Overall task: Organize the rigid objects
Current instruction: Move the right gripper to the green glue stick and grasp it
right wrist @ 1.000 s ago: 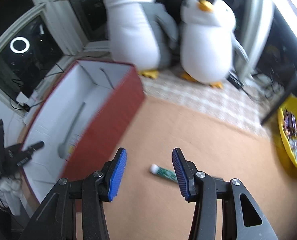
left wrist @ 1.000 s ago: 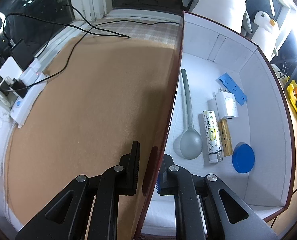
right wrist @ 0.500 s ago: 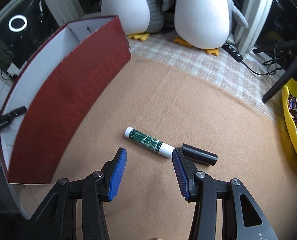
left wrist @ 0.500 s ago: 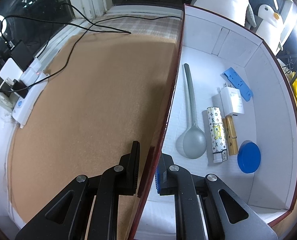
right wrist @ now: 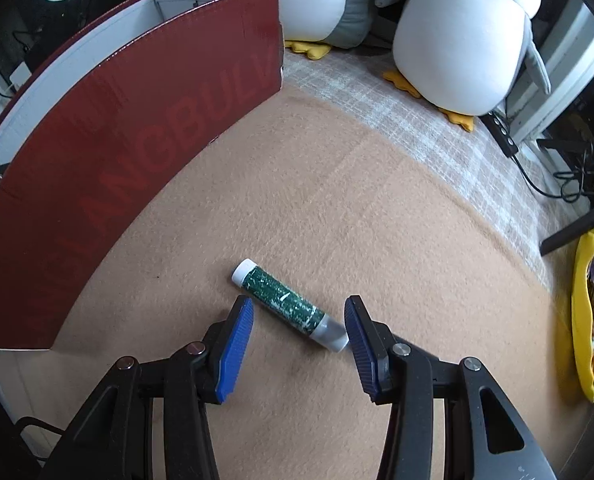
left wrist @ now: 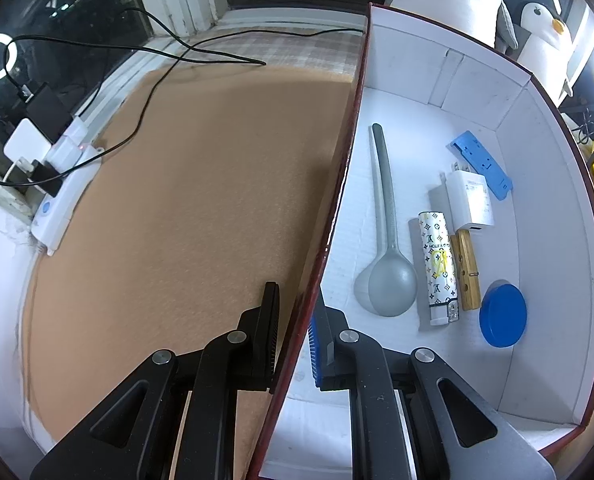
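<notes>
Left gripper (left wrist: 293,332) clamped on the near wall of the red box (left wrist: 339,184), one finger outside over the tan mat (left wrist: 201,200), one inside. Box wall runs from the jaws toward 12 o'clock. The box's white floor holds a row: grey spoon (left wrist: 389,248) nearest the gripped wall, then the patterned lighter (left wrist: 437,264), wooden clothespin (left wrist: 468,274), white charger (left wrist: 471,200), blue clip (left wrist: 481,164) toward 1 o'clock, blue lid (left wrist: 503,314) at 3 o'clock by the far wall. Free floor in the box at 12 o'clock, past the spoon handle, and along the near end wall. Mat left of the box is bare out to the power strip (left wrist: 63,196) and cables (left wrist: 165,64) at 10 o'clock.

Right gripper (right wrist: 297,332) jaws apart, not clenched, straddling the green tube (right wrist: 287,304), which lies flat on the mat, slanted, with its white end toward 11 o'clock and its clear end just beside the right-side finger; cannot tell if that touches. The left-side finger stands off the tube. Box outer wall (right wrist: 129,148) sits at 10 o'clock, well apart from the tube. Open mat from 12 to 3 o'clock, bounded by plush penguins (right wrist: 465,40) at 1 o'clock and a yellow bowl (right wrist: 583,320) at 3 o'clock, at the mat edge.
</notes>
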The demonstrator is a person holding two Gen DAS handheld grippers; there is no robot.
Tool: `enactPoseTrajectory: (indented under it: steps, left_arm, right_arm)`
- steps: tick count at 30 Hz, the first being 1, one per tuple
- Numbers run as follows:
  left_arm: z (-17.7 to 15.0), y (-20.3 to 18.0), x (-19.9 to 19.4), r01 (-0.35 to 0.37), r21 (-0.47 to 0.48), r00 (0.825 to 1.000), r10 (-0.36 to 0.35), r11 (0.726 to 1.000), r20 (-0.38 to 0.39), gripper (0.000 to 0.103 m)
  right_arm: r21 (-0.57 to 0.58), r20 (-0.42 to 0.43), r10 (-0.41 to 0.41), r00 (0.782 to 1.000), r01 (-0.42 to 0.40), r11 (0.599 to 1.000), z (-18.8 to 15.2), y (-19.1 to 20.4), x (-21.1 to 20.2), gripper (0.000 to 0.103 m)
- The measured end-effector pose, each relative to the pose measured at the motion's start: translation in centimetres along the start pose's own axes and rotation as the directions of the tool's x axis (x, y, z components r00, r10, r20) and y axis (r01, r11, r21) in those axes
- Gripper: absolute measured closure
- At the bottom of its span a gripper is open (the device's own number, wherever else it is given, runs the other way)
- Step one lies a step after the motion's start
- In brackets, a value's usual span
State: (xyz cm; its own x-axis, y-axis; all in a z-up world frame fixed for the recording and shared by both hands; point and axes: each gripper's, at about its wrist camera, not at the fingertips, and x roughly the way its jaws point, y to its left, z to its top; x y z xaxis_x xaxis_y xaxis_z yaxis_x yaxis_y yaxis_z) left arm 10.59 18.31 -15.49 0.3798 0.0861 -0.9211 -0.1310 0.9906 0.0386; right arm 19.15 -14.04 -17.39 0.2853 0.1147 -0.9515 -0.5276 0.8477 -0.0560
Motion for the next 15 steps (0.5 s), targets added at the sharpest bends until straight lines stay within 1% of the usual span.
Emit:
enactPoseTrajectory:
  steps: [6,9,11,12,14,15]
  left_arm:
    - [0.0,-0.1,0.0,-0.004,-0.001,1.0,0.004,1.0,-0.001,0.09]
    - [0.0,-0.1,0.0,-0.003,-0.001,1.0,0.003,1.0,-0.001,0.09]
    - [0.0,-0.1,0.0,-0.003,-0.001,1.0,0.003,1.0,-0.001,0.09]
    - [0.0,-0.1,0.0,-0.003,-0.001,1.0,0.003,1.0,-0.001,0.09]
    - [0.0,-0.1,-0.1,-0.003,-0.001,1.0,0.003,1.0,-0.001,0.09]
    - [0.0,-0.1,0.0,-0.002,-0.001,1.0,0.002,1.0,-0.001,0.09]
  right_arm:
    - [-0.047,-0.025,0.008,1.0,-0.009,0.999,0.7,0.5,1.0,0.06]
    - [-0.06,-0.035,0.017,0.999,-0.019,0.998,0.8,0.7,1.3,0.063]
    - [-0.056,-0.039,0.031,0.999,-0.034,0.998,0.9,0.7,1.3,0.07]
    - [-0.055,-0.042,0.037,0.998,-0.039,0.998,0.9,0.8,1.3,0.072]
    - [-0.053,-0.047,0.044,0.998,-0.047,0.997,0.8,0.8,1.3,0.079]
    - [-0.053,-0.049,0.045,0.998,-0.047,0.997,0.7,1.0,1.2,0.081]
